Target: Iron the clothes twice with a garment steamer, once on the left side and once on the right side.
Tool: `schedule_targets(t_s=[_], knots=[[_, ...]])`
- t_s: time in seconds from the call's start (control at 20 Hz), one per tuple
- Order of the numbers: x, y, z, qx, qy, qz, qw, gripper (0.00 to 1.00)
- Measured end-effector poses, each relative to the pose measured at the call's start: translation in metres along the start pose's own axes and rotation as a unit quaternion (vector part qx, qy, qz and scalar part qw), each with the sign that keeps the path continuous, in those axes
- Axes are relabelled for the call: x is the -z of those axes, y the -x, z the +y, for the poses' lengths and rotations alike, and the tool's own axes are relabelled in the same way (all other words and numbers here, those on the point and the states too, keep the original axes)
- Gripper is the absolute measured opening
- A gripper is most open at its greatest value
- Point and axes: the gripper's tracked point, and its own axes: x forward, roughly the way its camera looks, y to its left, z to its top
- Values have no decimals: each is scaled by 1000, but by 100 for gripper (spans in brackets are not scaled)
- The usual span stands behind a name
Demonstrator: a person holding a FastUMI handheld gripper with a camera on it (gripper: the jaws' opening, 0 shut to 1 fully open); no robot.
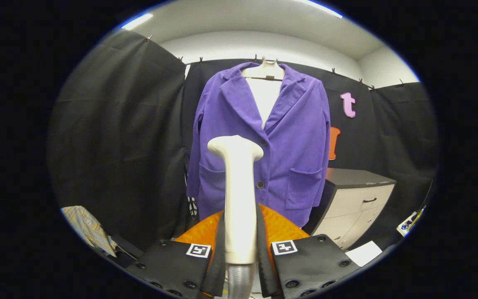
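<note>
Your gripper (239, 253) is clamped on the steamer (238, 195) handle, head upright; jacket (272, 145) hangs on the hanger (266, 71) beyond it, head level with its buttons

I'm working in a small recording booth set up as a household corner: black cloth (118, 137) clipped up as walls under a white ceiling with strip lights (137, 20), a purple jacket (293, 141) on a hanger, a drawer cabinet (359, 203) beside it.
</note>
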Motion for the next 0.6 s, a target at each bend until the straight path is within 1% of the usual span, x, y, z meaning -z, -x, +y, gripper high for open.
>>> schedule_targets(t_s=[0.2,0.4,0.6], knots=[[-33,19,-35,19,-11,-37,999,40],[-57,47,-75,33,-25,-66,997,40],[-65,71,-114,48,-22,-84,995,40]])
